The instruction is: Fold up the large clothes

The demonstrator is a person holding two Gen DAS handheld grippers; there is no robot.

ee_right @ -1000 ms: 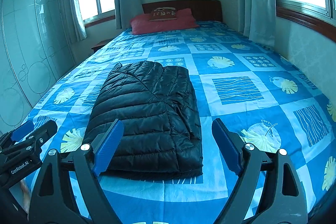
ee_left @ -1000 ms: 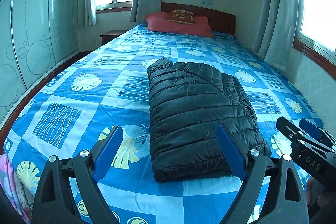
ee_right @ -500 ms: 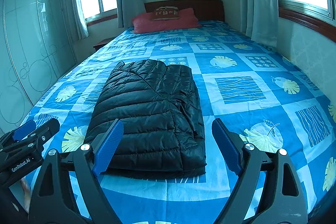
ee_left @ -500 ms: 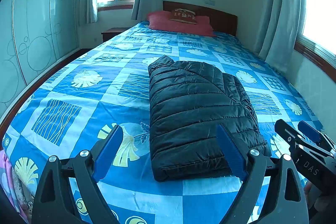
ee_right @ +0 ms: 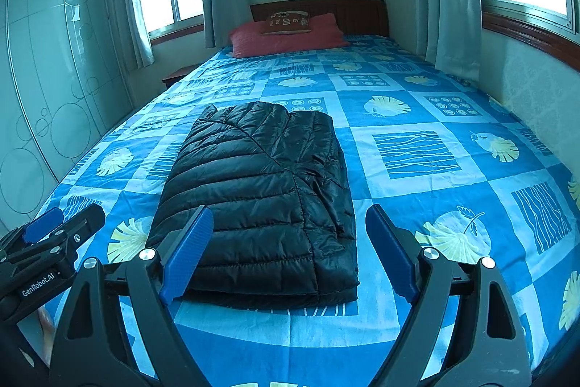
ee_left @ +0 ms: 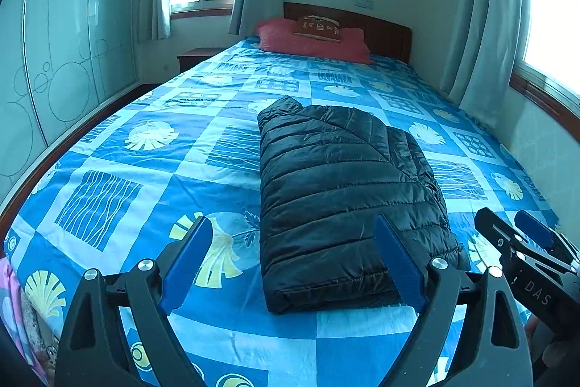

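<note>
A black quilted puffer jacket (ee_left: 344,198) (ee_right: 264,191) lies folded into a long rectangle on the blue patterned bedspread (ee_left: 145,169) (ee_right: 435,169), its short edge toward me. My left gripper (ee_left: 293,260) hangs open above the bed's near end, just short of the jacket's near left corner, with nothing between its blue pads. My right gripper (ee_right: 286,249) is also open and empty, in front of the jacket's near right part. Each gripper shows at the edge of the other's view: the right gripper (ee_left: 514,234) and the left gripper (ee_right: 65,220).
Red pillows (ee_left: 311,38) and a wooden headboard (ee_right: 319,13) are at the bed's far end. A glass-fronted wardrobe (ee_left: 54,42) lines the left side, a wall with window and curtains (ee_right: 446,6) the right. A pink patterned cloth (ee_left: 14,307) hangs at the bed's near left corner.
The jacket and both grippers stay where they were. The views shifted only slightly.
</note>
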